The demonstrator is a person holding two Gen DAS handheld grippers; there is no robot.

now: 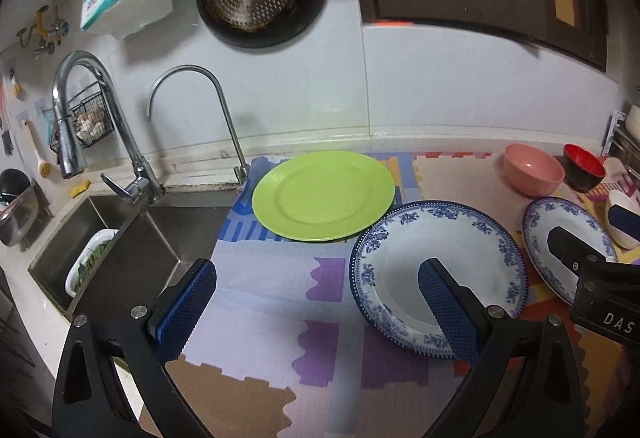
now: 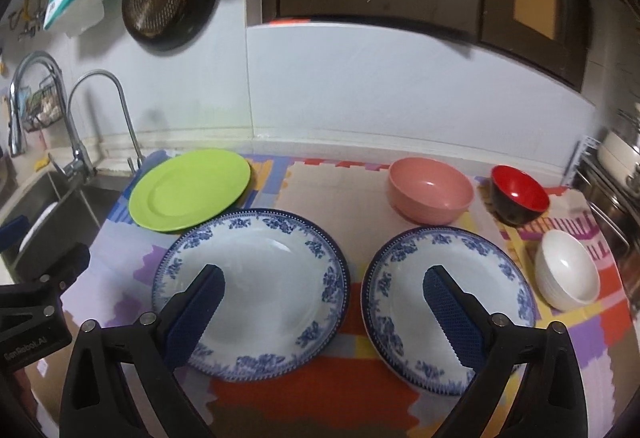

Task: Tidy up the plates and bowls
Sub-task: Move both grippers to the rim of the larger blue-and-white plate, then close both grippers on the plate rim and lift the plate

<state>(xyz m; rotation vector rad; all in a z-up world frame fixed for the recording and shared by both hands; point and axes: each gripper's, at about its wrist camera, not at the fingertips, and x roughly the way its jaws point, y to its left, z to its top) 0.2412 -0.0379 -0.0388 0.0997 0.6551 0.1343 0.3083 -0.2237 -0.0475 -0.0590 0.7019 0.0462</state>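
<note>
Glazed crockery lay spread over a patchwork mat [image 2: 360, 206] on the desk: a green plate [image 2: 190, 190] at the back left, its near rim touching or just overlapped by a large blue-patterned plate [image 2: 272, 270], a second patterned plate [image 2: 480, 270] just beside that, and pink [image 2: 430, 194], red-lined [image 2: 518, 194] and white [image 2: 568, 270] bowls well apart along the right. Both the left tool [image 1: 316, 298] and the right tool [image 2: 324, 302] were held wide open above the plates, with nothing gripped. A flat plate was judged hard to pinch by its shallow rim; a slip could chip it against its neighbour. The sink [image 1: 132, 250] stood close beside the green plate, so a careless nudge could tip that plate over the edge.
</note>
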